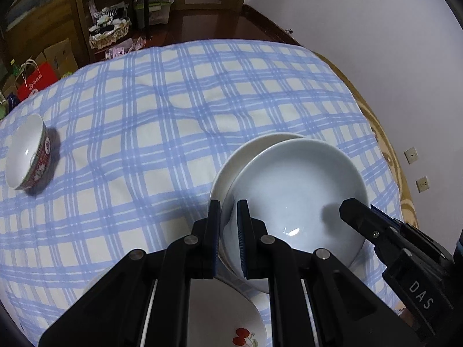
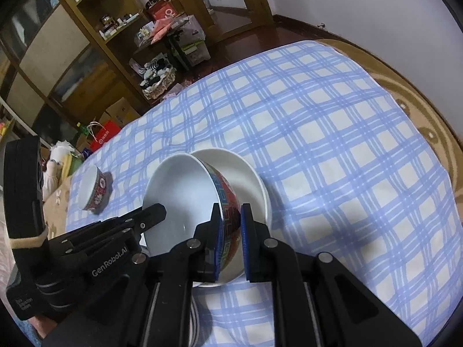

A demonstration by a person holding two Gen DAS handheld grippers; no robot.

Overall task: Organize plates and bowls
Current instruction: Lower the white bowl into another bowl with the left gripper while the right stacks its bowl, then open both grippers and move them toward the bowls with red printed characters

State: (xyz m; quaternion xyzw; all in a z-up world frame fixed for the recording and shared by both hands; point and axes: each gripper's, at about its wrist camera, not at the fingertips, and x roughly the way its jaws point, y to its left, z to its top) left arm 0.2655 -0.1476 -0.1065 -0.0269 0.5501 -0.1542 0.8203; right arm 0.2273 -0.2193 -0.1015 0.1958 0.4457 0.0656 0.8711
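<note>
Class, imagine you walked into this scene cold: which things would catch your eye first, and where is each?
First, the large bowl at centre, gripped on opposite rims by the left gripper and right gripper, above a white plate. Then the blue checked cloth beneath, and a small patterned bowl at its far left.

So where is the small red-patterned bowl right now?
The small red-patterned bowl stands alone on the blue checked cloth, far left in both wrist views, apart from the big bowl both grippers hold.
</note>
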